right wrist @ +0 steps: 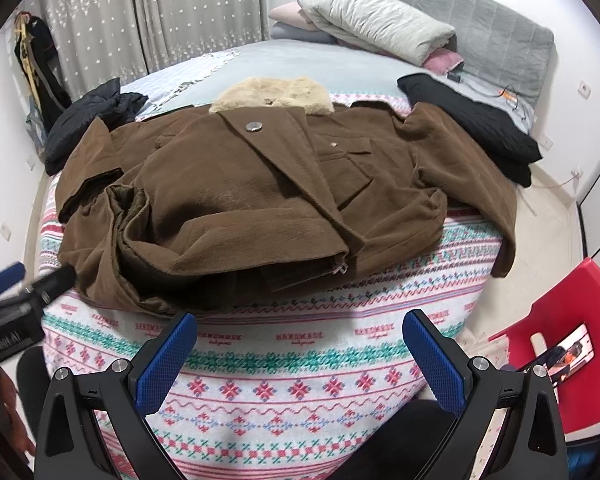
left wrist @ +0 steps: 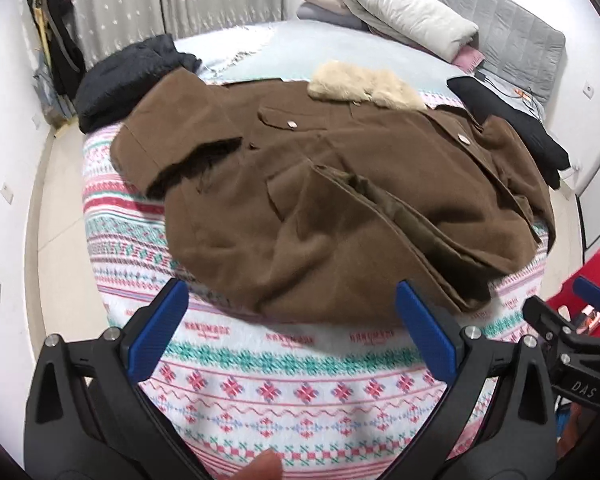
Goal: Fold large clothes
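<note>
A large brown coat (left wrist: 320, 200) with a cream fur collar (left wrist: 364, 86) lies front up on the patterned bedspread (left wrist: 292, 372), hem toward me. It also shows in the right wrist view (right wrist: 260, 200), collar (right wrist: 272, 94) at the far side, one sleeve (right wrist: 476, 184) spread right, the left side bunched. My left gripper (left wrist: 292, 312) is open and empty, just short of the coat's near hem. My right gripper (right wrist: 300, 344) is open and empty, also just short of the hem. The right gripper shows at the left view's right edge (left wrist: 580, 320); the left gripper at the right view's left edge (right wrist: 16, 292).
A dark jacket (left wrist: 128, 76) lies at the bed's far left, a black garment (left wrist: 512, 120) at the far right. Pillows and folded bedding (left wrist: 404, 12) sit by the grey headboard (right wrist: 500, 40). A red chair (right wrist: 572, 328) with a phone (right wrist: 560, 354) stands at the right.
</note>
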A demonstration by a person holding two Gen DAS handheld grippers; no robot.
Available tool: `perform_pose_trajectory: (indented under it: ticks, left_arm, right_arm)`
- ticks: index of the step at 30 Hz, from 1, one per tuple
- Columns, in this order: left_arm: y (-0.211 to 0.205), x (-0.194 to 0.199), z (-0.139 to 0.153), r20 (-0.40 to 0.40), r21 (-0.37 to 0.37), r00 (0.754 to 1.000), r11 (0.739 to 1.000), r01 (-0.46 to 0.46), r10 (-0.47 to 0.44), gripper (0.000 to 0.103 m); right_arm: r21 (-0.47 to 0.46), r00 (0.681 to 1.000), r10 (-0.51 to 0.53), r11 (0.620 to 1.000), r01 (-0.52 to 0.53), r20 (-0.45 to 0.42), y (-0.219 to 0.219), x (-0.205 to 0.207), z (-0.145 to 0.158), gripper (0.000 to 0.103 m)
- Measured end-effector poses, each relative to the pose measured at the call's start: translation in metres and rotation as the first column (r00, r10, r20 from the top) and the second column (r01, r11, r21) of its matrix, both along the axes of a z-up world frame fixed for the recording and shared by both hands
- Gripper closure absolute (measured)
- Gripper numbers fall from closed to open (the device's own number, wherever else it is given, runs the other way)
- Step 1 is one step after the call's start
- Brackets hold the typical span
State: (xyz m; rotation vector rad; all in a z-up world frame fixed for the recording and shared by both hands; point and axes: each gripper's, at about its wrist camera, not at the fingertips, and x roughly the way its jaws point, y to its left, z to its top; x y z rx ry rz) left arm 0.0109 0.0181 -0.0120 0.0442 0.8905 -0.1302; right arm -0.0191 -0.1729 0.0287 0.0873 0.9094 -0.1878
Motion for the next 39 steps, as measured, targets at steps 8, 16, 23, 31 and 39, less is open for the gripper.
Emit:
perform_pose_trajectory:
  ticks: [8,16,23,31,39]
  left_arm:
    - [0.002,0.027,0.003,-0.065,-0.058,0.990,0.991,0.118,-0.122,0.000]
    - [-0.005,0.096,0.002,-0.088,-0.150,0.967,0.963,0.225,-0.240,0.004]
    - [-0.018,0.142,-0.034,-0.260,-0.286,0.918,0.932,0.223,-0.300,0.052]
    - [0.005,0.106,-0.004,-0.153,-0.295,0.943,0.924,0.242,-0.296,0.080]
    - [0.093,0.038,0.069,0.048,-0.318,0.975,0.922,0.221,-0.217,0.083]
  right_arm:
    - [-0.038,1.000,-0.006,0.999,0.007,0.021,-0.012,-0.001,0.007,0.000]
    - [0.083,1.000,-0.025,0.996,0.025,-0.002,-0.067,-0.008,0.016,0.000]
    - [0.191,0.999,-0.027,0.981,0.033,-0.032,-0.107,0.008,-0.001,0.000]
    - [0.332,0.994,-0.091,0.938,0.104,-0.053,-0.166,0.048,-0.040,0.006]
    - [0.504,0.996,-0.045,0.860,0.077,-0.075,-0.155,0.061,-0.071,0.012]
